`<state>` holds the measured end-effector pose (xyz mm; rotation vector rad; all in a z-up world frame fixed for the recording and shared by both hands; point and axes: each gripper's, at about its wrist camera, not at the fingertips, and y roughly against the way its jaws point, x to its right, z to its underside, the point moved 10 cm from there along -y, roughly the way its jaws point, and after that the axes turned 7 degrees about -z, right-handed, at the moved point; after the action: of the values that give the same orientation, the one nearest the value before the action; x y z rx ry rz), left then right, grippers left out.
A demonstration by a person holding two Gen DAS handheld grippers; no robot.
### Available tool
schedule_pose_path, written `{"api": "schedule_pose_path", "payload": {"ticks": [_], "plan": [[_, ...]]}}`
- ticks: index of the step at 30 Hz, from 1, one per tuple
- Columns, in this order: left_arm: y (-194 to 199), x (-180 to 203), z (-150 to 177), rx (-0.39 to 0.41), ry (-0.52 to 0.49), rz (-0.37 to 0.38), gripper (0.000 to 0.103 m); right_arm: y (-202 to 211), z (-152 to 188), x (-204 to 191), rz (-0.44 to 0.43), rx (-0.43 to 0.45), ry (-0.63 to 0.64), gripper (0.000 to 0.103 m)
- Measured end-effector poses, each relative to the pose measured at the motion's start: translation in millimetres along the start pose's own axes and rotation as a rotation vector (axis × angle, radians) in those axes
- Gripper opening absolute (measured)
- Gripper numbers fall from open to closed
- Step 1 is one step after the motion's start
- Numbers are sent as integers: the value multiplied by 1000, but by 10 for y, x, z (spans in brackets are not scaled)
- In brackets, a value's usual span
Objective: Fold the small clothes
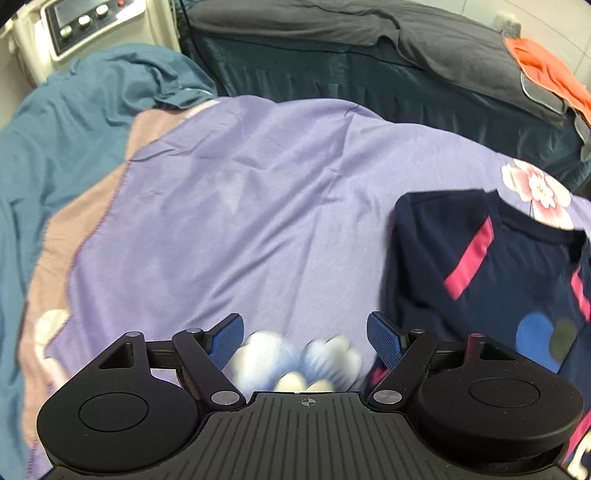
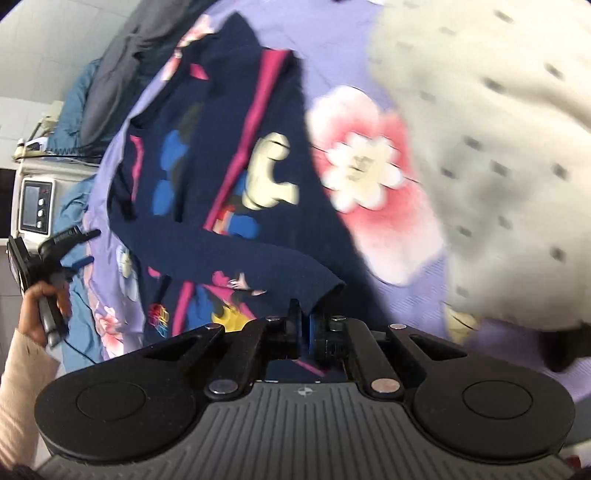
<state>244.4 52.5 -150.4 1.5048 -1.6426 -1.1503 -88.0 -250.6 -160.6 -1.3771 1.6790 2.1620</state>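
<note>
Right wrist view: right hand-held gripper (image 2: 304, 325) is clamped on a sleeve edge of the navy shirt (image 2: 236, 177), likely lifted for folding inward. Left hand-held gripper (image 1: 304, 334) is held spread apart and empty, shirt just to its right. Purple floral bedsheet (image 1: 240, 206) underneath; teal blanket (image 1: 74, 122) and control panel (image 1: 88, 22) far ahead-left.

The right gripper (image 2: 306, 329), low in the frame, pinches a fold of a navy shirt (image 2: 236, 177) with pink stripes, spread over a purple floral bedsheet (image 2: 373, 173). At left edge, the left gripper (image 2: 86, 247) hovers, hand-held; a cream garment (image 2: 491, 147) fills the upper right.
</note>
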Motion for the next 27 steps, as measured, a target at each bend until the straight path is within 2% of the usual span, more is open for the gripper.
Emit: {"api": "schedule_pose_path", "payload": {"ticks": [4, 7, 14, 15, 17, 19, 21, 24, 27], "plan": [[-91, 231, -157, -5, 43, 46, 103, -65, 50, -38, -2, -9, 3, 5], [-140, 405, -298, 0, 51, 50, 103, -156, 81, -73, 23, -15, 12, 5], [-329, 838, -368, -78, -97, 13, 103, -221, 144, -7, 38, -11, -38, 5], [-350, 851, -359, -89, -135, -19, 89, -229, 141, -8, 40, -10, -45, 5], [-417, 825, -357, -120, -200, -79, 41, -208, 136, -5, 49, -3, -53, 5], [-442, 772, -421, -139, -194, -60, 32, -169, 127, -24, 47, 5, -54, 5], [-440, 701, -536, -127, -182, -63, 29, -128, 115, -40, 42, 12, -54, 5], [-483, 646, -729, -95, -172, -71, 29, -93, 86, -56, 35, 25, -55, 5], [-629, 656, -807, -116, -102, -49, 31, -119, 39, -32, 41, 32, -58, 5]]}}
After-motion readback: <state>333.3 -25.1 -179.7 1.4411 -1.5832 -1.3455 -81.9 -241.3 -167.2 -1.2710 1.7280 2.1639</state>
